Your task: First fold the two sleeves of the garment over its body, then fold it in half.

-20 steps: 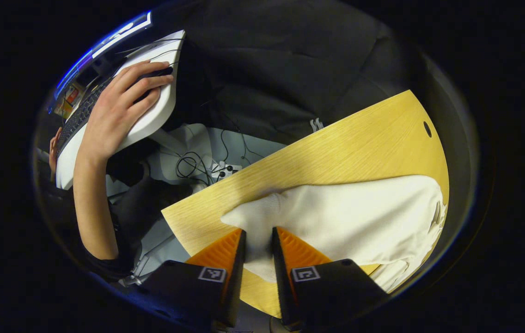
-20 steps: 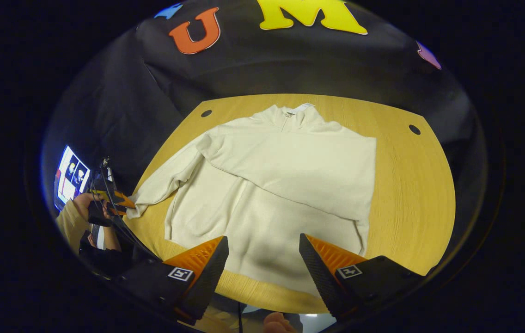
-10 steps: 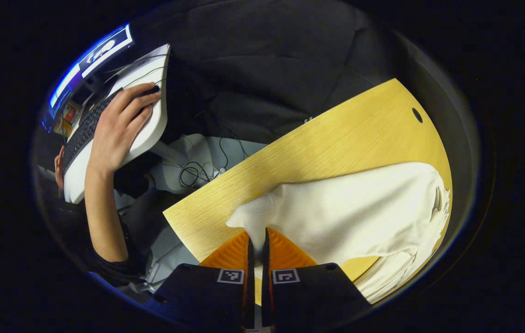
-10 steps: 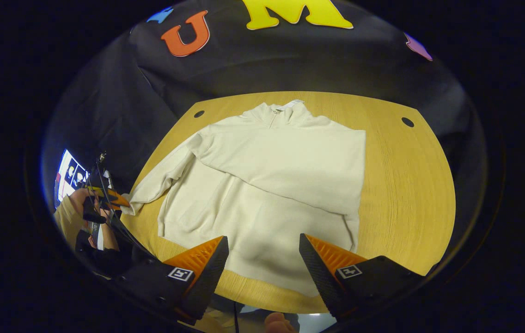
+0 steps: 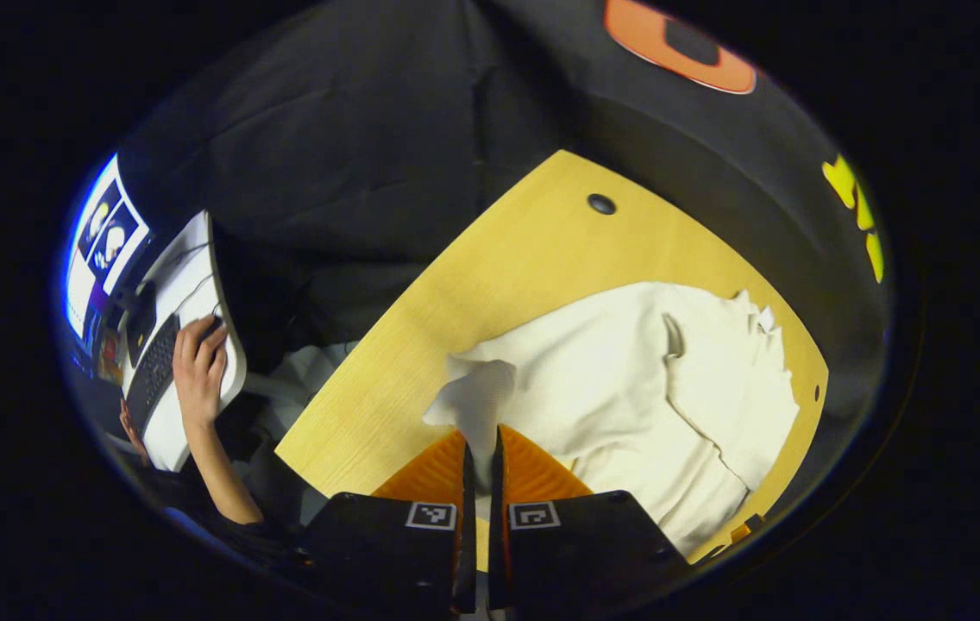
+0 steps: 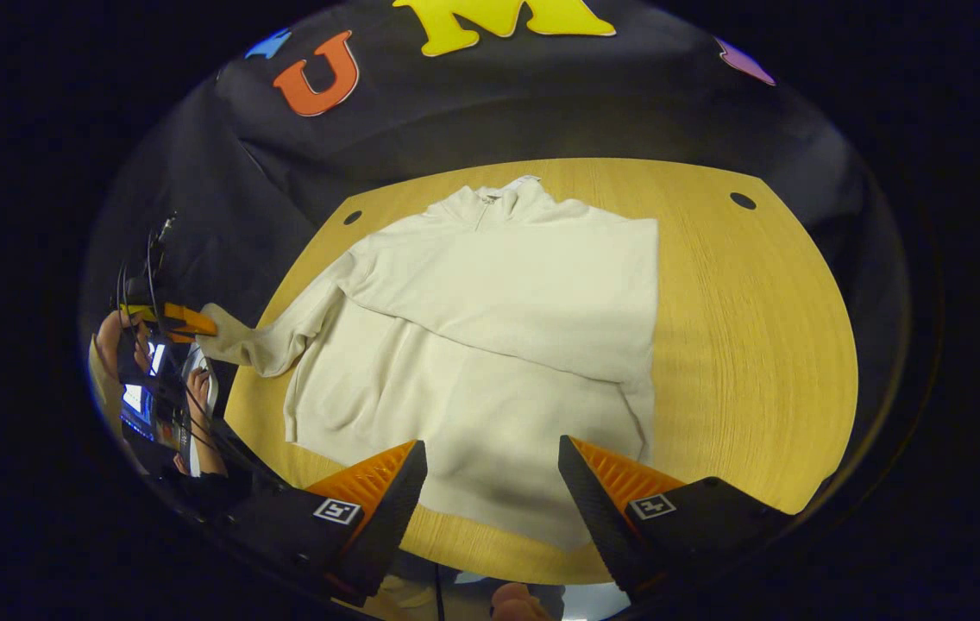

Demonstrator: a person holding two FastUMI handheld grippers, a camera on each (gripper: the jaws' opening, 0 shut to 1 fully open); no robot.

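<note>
Cream garment on table, one sleeve folded

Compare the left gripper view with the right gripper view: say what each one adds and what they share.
Left gripper view: close up, the left hand-held gripper is shut on the sleeve cuff, and a person's hand rests by a keyboard. Right gripper view: the right hand-held gripper hangs open above the near edge of the garment, and the left one appears from afar, holding the cuff out past the table's side edge. Both: the cream garment on the wooden table, its other sleeve folded across the body.
</note>
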